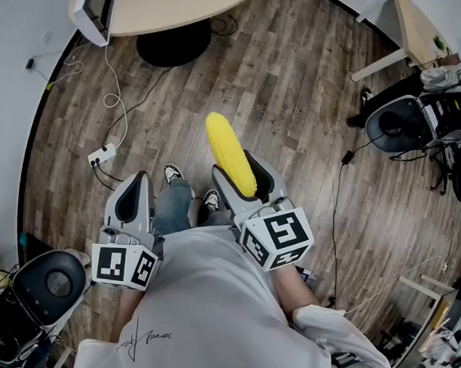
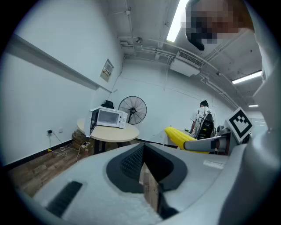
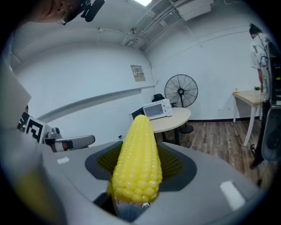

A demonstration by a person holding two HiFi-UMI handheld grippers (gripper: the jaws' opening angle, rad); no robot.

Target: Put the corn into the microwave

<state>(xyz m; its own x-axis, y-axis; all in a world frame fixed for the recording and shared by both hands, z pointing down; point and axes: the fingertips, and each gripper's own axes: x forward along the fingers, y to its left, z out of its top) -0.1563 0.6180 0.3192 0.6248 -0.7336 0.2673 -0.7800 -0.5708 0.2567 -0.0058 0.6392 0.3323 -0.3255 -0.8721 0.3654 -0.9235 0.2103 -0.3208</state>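
Corn held; microwave on table (fan behind).

The head view looks steeply down from above the person onto the left claw, right claw and floor. Each gripper view sits close behind its own claw, facing across the room. All three share the round bench and microwave, seemingly well off.
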